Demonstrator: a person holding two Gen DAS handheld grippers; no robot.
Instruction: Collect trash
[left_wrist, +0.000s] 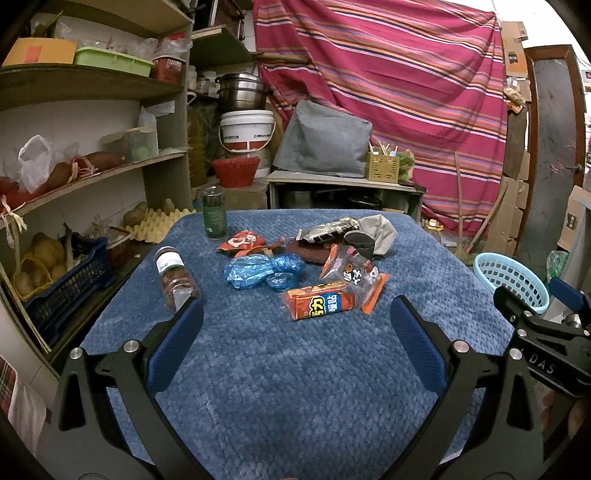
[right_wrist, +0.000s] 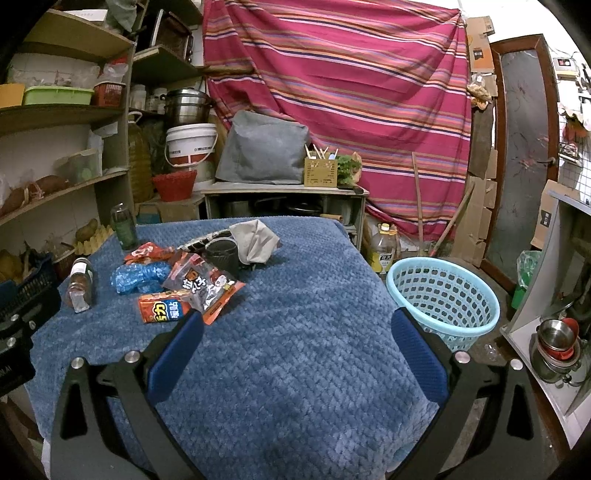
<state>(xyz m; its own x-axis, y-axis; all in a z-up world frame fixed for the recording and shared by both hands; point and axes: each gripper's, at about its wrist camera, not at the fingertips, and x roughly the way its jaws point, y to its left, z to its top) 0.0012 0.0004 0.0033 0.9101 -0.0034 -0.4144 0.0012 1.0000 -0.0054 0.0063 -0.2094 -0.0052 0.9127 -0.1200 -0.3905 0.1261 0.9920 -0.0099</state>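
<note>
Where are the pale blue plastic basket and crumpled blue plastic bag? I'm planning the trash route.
Pale blue plastic basket (right_wrist: 443, 295): right wrist view, perforated wall.
Crumpled blue plastic bag (left_wrist: 255, 271): left wrist view, middle.

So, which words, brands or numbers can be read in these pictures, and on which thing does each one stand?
"DAS": white letters on the black body of the right claw, seen from the left wrist view.
Orange snack packet: large printed characters, shown upside down, not surely readable.
Clear snack bag: bold characters, not surely readable.
Lying jar, standing bottle, white bucket: labels too small or blurred.
</note>
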